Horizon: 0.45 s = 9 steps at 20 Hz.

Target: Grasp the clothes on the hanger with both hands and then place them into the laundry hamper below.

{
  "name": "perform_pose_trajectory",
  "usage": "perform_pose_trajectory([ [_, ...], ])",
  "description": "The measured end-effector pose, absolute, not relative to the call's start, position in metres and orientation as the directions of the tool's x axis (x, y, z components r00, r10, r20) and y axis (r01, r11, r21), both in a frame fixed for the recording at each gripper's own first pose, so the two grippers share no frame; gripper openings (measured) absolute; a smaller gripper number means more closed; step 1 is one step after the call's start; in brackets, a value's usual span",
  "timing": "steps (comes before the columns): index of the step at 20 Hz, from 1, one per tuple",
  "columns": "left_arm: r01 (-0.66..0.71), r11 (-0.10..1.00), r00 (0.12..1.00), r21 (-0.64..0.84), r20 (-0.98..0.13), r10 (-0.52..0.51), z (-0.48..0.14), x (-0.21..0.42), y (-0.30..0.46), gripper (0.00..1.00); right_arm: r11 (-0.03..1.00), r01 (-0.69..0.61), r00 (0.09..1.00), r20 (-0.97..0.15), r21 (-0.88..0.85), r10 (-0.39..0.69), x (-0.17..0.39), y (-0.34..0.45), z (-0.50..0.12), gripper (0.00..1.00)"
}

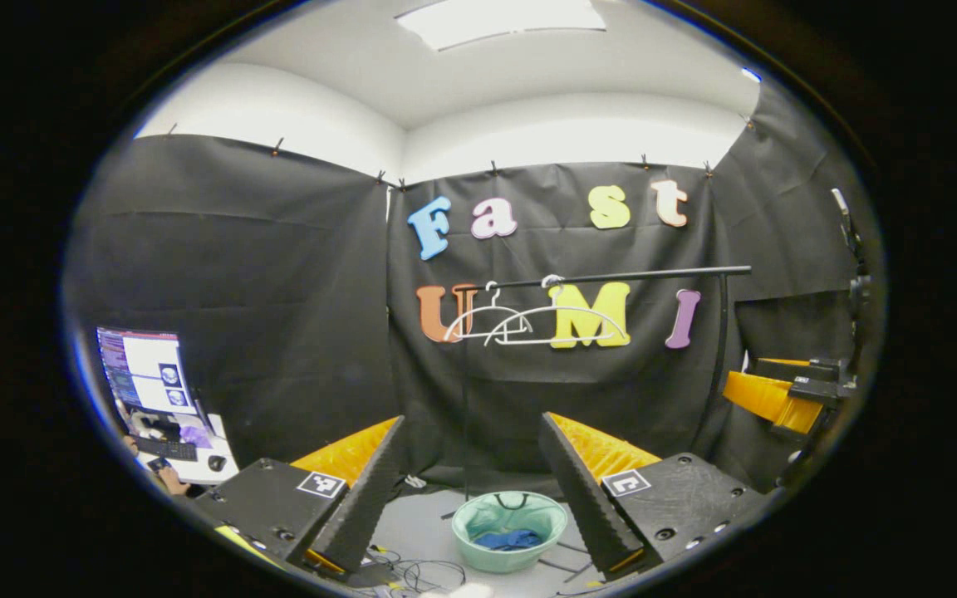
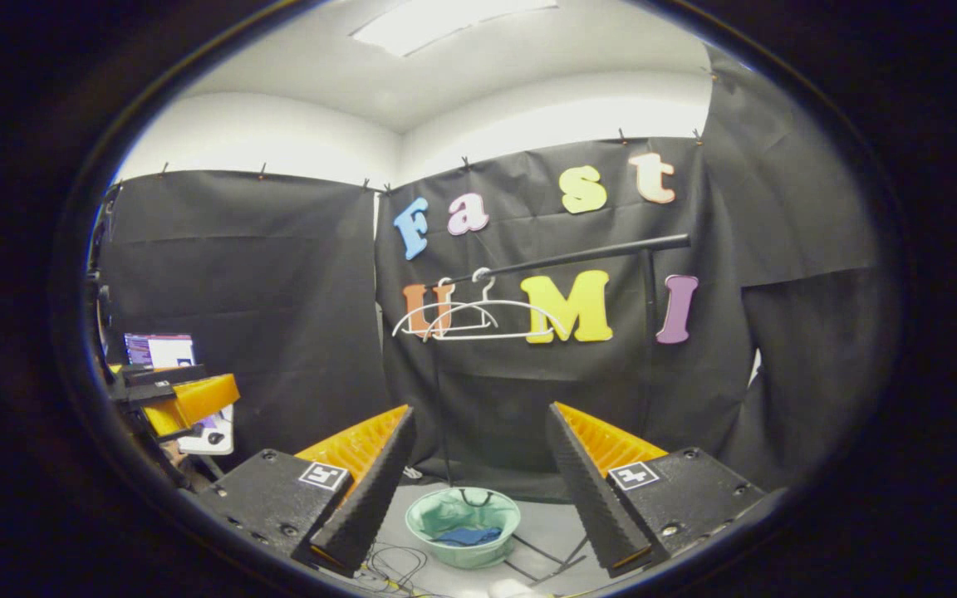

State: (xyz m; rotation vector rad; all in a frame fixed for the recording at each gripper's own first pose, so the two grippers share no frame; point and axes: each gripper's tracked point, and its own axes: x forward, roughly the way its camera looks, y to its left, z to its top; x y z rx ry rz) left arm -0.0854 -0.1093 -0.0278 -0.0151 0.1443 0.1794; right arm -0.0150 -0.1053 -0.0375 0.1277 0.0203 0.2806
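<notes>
We hold both grippers back from the rack, level and side by side, aimed at the middle of the booth. In the left gripper view, our left gripper [image 1: 470,490] sits at the bottom centre with its fingers spread wide and nothing between them. In the right gripper view, our right gripper [image 2: 478,490] is the same: spread apart, empty. The right gripper also shows at the right edge of the left gripper view, and the left one at the left edge of the right gripper view, which tells us they are well apart.

Between the fingers, low in the frame, stands the laundry hamper [image 1: 463,531], a pale green tub on the floor, directly under the rail [image 1: 636,274] so that whatever comes off falls or is lowered straight in. A blue garment [image 1: 510,540] lies crumpled inside it. Above, at centre frame, two white hangers [image 1: 545,320] hang bare on the rail.

With the hangers bare and the cloth in the tub, we judge the task done, or nearly so; the open fingers and the stand-off position fit a release followed by a pull-away. Loose cables [image 1: 412,569] trail on the floor just beside the hamper.
</notes>
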Motion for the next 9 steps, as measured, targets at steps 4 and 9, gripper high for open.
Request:
perform_pose_trajectory([
  [4,-0.175,0.984,0.979,-0.012,-0.108,0.173,-0.009,-0.102,-0.098,1.00,0.968,-0.207,0.978,0.018,0.138,0.207,-0.039,-0.123,-0.029,0.99],
  [9,-0.177,0.984,0.981,-0.035,-0.083,0.173,0.002,-0.115,-0.076,1.00,0.970,-0.185,0.983,0.032,0.159,0.182,-0.047,-0.118,-0.018,1.00],
])
